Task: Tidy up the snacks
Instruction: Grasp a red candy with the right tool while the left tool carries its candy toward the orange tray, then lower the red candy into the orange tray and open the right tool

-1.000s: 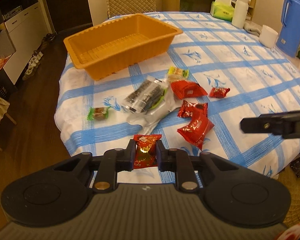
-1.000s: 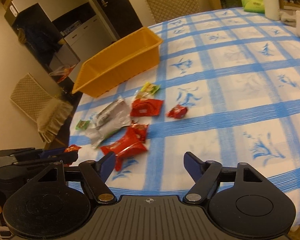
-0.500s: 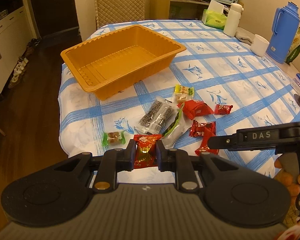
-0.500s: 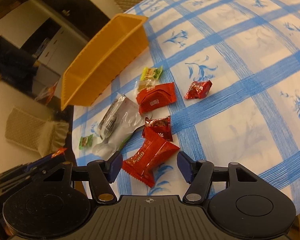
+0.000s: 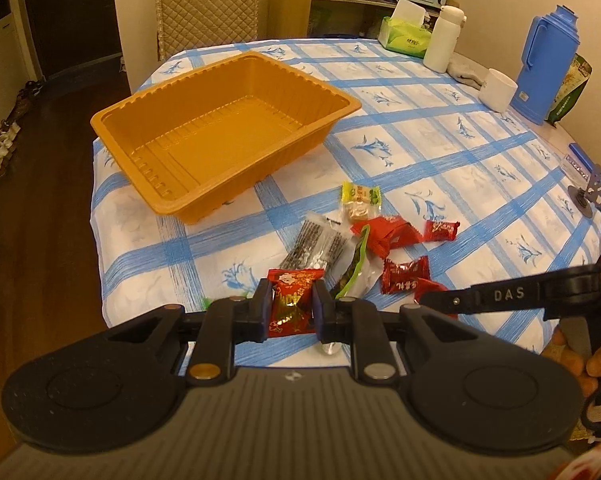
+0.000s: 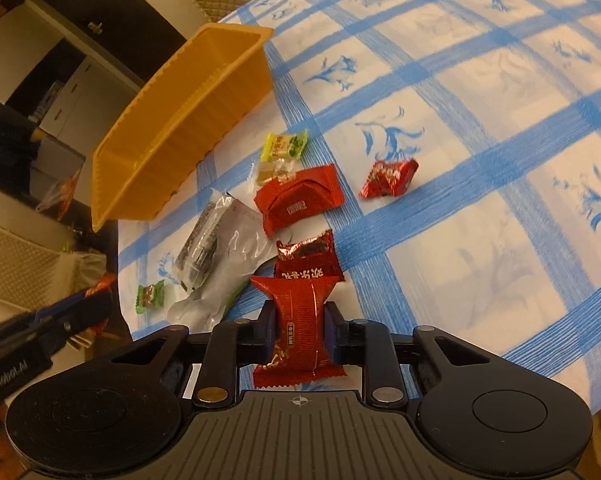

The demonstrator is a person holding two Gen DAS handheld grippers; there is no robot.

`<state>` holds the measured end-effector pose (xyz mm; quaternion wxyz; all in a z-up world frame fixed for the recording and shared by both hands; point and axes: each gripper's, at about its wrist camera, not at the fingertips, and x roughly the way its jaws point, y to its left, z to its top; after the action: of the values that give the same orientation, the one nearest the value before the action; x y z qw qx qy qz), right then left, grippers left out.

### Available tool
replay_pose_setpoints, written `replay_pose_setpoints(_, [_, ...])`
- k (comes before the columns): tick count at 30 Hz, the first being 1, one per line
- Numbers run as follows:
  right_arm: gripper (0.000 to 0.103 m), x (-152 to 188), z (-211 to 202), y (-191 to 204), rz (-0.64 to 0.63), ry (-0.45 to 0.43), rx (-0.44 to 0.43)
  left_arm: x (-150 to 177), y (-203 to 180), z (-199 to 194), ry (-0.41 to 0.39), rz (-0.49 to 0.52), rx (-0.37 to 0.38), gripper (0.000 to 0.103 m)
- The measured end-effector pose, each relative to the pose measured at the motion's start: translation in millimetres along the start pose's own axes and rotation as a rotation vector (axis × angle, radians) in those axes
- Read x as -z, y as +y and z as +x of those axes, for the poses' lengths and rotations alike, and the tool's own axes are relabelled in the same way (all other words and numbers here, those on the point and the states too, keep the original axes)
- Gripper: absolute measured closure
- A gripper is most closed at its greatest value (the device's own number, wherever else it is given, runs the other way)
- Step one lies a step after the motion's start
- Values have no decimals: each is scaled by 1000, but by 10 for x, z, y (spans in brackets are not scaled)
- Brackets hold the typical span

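My left gripper (image 5: 288, 307) pinches a red candy (image 5: 292, 307); my right gripper (image 6: 299, 330) has its jaws closing on a red packet (image 6: 300, 330) above the worktop (image 6: 480, 208). I should squeeze firmly, lift clear, then carry both to the empty orange tray (image 5: 224, 132).

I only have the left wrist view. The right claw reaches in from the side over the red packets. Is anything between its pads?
Observer: Yes. The right wrist view shows a long red packet between the pads of the right claw, whose jaws are closing on it.
Operator: Is anything hidden behind the left claw and its red-and-gold candy?
Observer: Yes, a small green-wrapped candy lies near the table edge, beside the clear packet.
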<state>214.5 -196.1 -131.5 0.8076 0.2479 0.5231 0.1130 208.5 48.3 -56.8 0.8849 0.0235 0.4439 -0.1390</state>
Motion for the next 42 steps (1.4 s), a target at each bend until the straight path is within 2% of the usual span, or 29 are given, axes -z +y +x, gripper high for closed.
replay_pose_setpoints(7, [79,-163,-234,248,-121,-68,7,-250,100,-11,-46,-13,13,84])
replay_pose_setpoints(16, [79,-724,-194,698,-301,-163,-18,-724,356,98,-98,-54,-36,84])
replay_pose_setpoints(28, [79,-1446,341,1365,-498,-202,-33,-1278,702,456,-115,-112,-97,84])
replay_pose_setpoints(42, [79,-1758,1015,1479,-555,-158,6,-1452,965,779,-66,-137,-100,84])
